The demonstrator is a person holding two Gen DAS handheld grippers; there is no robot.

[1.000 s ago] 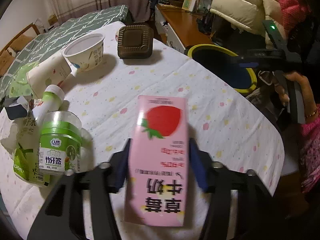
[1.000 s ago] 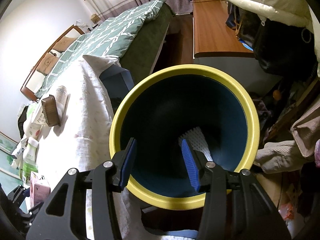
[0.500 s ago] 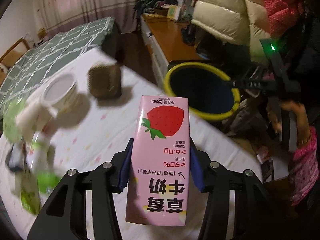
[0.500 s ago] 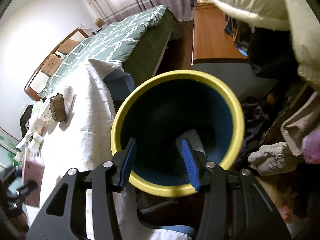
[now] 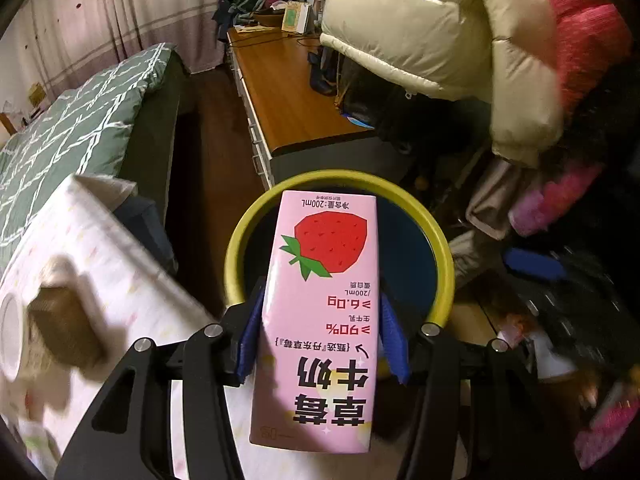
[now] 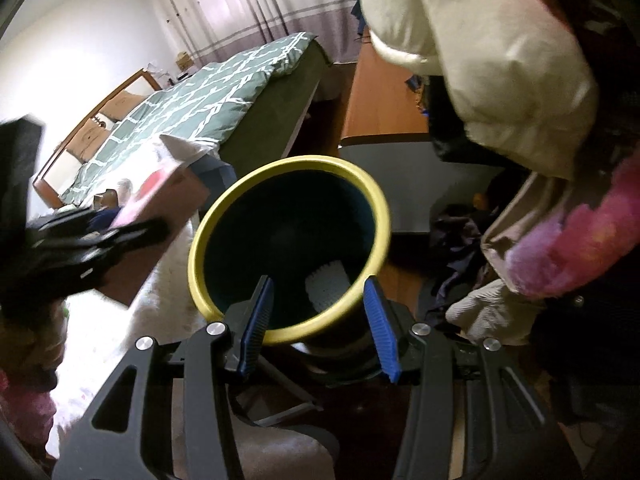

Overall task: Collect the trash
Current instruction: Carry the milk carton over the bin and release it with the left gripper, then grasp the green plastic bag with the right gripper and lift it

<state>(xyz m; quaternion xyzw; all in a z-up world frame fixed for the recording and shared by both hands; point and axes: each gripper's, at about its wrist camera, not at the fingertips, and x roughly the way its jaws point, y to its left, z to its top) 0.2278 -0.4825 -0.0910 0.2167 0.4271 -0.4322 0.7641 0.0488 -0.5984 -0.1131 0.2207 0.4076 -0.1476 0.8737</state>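
My left gripper (image 5: 321, 320) is shut on a pink strawberry milk carton (image 5: 328, 248), its blue pads pressing both sides. The carton hangs in front of and above a dark bin with a yellow rim (image 5: 240, 248), past the table's edge. In the right wrist view the same bin (image 6: 208, 240) stands on the floor with a white ribbed piece (image 6: 326, 286) at its bottom. The right gripper (image 6: 318, 312) hovers open above the bin's near rim, holding nothing. The carton (image 6: 160, 188) and the blurred left gripper (image 6: 80, 240) enter from the left there.
A table with a white dotted cloth (image 5: 120, 280) carries a blurred brown box (image 5: 60, 320) at the left. Behind stand a bed with a green quilt (image 5: 80, 120) and a wooden desk (image 5: 288, 100). A cream puffy jacket (image 5: 420, 32) and piled clothes crowd the right.
The left gripper has carried the carton rightward off the table to the bin. The right gripper has drawn back and up, so the bin looks smaller and farther.
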